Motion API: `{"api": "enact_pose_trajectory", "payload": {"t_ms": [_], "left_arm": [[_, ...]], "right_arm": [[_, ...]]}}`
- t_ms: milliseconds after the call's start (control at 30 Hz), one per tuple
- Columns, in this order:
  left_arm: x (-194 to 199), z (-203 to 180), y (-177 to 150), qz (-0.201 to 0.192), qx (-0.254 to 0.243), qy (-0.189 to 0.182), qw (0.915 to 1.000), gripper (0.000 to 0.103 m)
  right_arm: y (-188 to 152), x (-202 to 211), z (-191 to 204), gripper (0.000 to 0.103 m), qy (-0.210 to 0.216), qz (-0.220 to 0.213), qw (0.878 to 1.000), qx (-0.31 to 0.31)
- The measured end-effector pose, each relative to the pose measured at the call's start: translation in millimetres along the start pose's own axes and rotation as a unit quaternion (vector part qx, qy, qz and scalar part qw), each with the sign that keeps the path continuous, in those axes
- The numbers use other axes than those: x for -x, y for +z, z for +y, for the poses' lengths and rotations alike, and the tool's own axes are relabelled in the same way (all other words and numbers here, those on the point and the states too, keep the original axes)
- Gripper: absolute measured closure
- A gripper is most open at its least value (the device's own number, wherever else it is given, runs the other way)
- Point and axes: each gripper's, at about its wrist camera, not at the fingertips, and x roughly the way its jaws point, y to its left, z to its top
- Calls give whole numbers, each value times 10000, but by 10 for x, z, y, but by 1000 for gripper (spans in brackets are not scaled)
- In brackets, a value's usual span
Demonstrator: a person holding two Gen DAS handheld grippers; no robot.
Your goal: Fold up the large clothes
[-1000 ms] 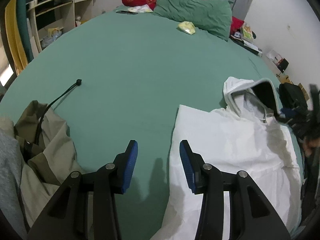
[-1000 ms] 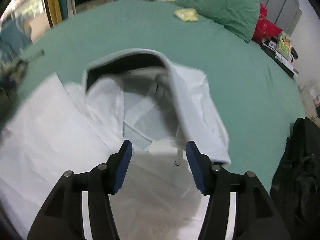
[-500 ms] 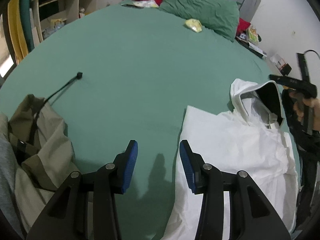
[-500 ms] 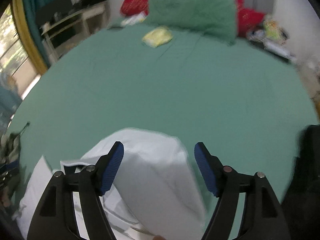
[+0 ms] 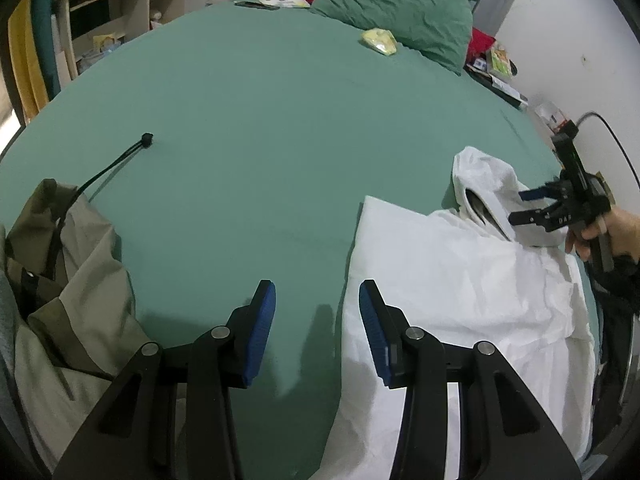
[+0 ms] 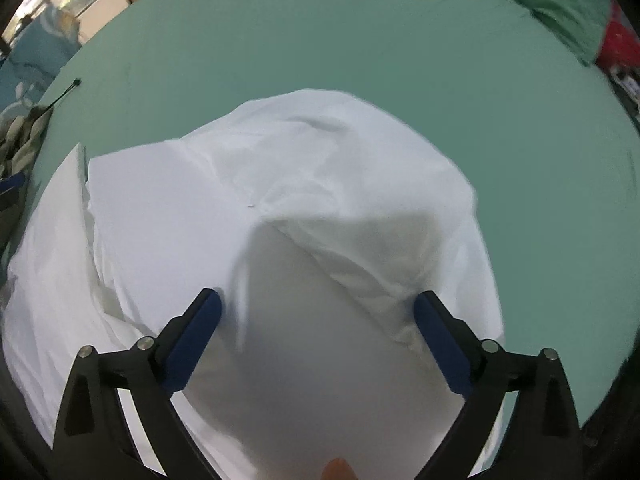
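We are spreading the right tool (image 6: 316,336) wide, its jaws opening above the hood with nothing pinched, while the left tool (image 5: 316,328) is hanging released and empty over the bed (image 5: 256,128). The white hooded garment (image 5: 460,280) is lying flat on the bed near its edge; it looks light, soft and limp, so we are judging hems and hood rim the best places to grip. An olive jacket (image 5: 68,280) is lying well apart, and a black bag (image 5: 612,312) is sitting just beside the garment.

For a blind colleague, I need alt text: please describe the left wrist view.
A white hooded garment lies partly folded on a green bed sheet, at the right. The open left gripper hovers over the sheet at the garment's edge, while the right gripper, jaws opening, reaches over the hood. An olive jacket lies at the left.
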Motion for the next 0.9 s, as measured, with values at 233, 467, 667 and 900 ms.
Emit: {"api": "enact_pose_trajectory", "payload": {"t_ms": [233,467,667,900], "left_arm": [[-96,9,-30,174,-32,53,9998,57],[-44,-38,-35,167,-89,-29,9998,57],[106,-51,-15,-38,-62,-103,9999,57],[144,-27,13,-79,33,-148,9999,57]], "right_arm": [[320,-138,85,18,226,704,9963,430],[319,13,619,102,-994,562,9821,1496],[198,240,925,102,-3365,-669,9232,1732],[140,273,899,102,-3010,-1081,9447,725]]}}
